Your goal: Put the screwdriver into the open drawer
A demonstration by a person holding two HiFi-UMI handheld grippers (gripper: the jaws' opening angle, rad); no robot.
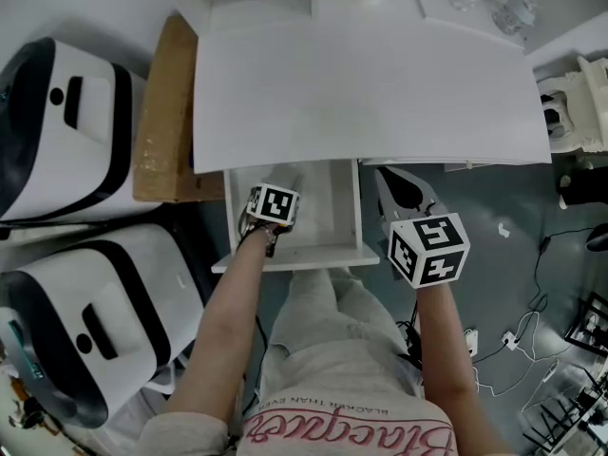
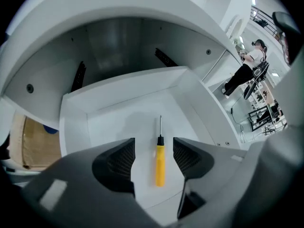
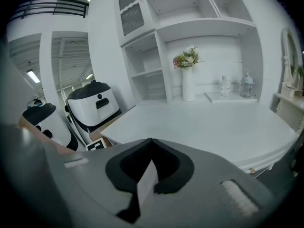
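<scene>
A screwdriver [image 2: 160, 161] with a yellow handle and a thin steel shaft lies flat on the floor of the open white drawer [image 2: 118, 122]. My left gripper [image 2: 154, 158] hangs just above it, pointing steeply down, jaws open on either side of the handle without touching it. In the head view the left gripper [image 1: 275, 207] sits over the drawer [image 1: 334, 207] and covers the screwdriver. My right gripper [image 1: 404, 196] is to the right of the drawer, under the desk edge. In the right gripper view the right gripper [image 3: 151, 169] is shut with nothing in it.
The white desk top [image 1: 361, 93] overhangs the drawer's back. Two white-and-black machines [image 1: 66, 122] [image 1: 95, 321] and a brown board [image 1: 166, 112] stand at the left. Cables [image 1: 532, 340] lie on the floor at the right. A vase of flowers [image 3: 188, 82] stands on the desk.
</scene>
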